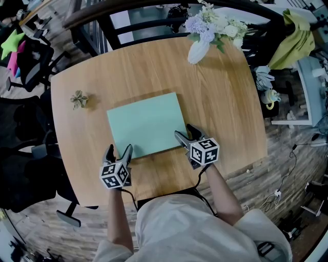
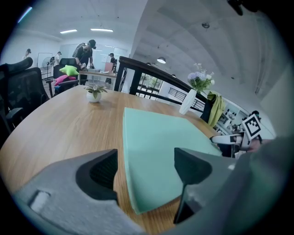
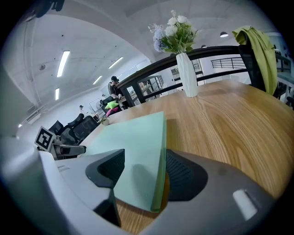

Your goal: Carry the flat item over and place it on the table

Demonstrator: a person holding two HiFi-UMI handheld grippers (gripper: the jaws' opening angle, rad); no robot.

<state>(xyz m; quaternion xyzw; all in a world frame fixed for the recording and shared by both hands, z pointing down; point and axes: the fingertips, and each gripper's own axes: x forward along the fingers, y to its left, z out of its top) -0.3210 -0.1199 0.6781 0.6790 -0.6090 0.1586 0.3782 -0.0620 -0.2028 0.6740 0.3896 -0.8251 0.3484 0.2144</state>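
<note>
Squarely in the middle of the round wooden table (image 1: 225,92) lies the flat item (image 1: 146,123), a pale mint-green board resting flat on the wood with its near edge toward the person. Around it the tabletop carries little. A white vase (image 1: 197,51) stands near the far edge, well apart from the board, and holds a bunch of white and lilac flowers (image 1: 212,25). A small white pot (image 2: 94,98) sits toward the left edge of the table and holds a little green plant (image 1: 79,99). Neither stands between the board and the grippers.

Beyond the far edge runs a dark railing (image 1: 154,10). Black office chairs (image 1: 31,61) crowd the left side of the table, and a yellow-green cloth (image 1: 297,38) hangs over something dark at the right. Cables (image 1: 287,174) trail over the floor to the right.

At the board's near left corner the left hand-held gripper (image 1: 119,151) has its jaws spread. The corner lies between them, and a strip of bare wood shows between the left jaw and the board's edge. At the near right corner the right hand-held gripper (image 1: 184,132) also has its jaws apart, straddling that corner. One jaw hangs over the green face and the other sits just beside the board's right edge, and whether it touches that edge cannot be told.
</note>
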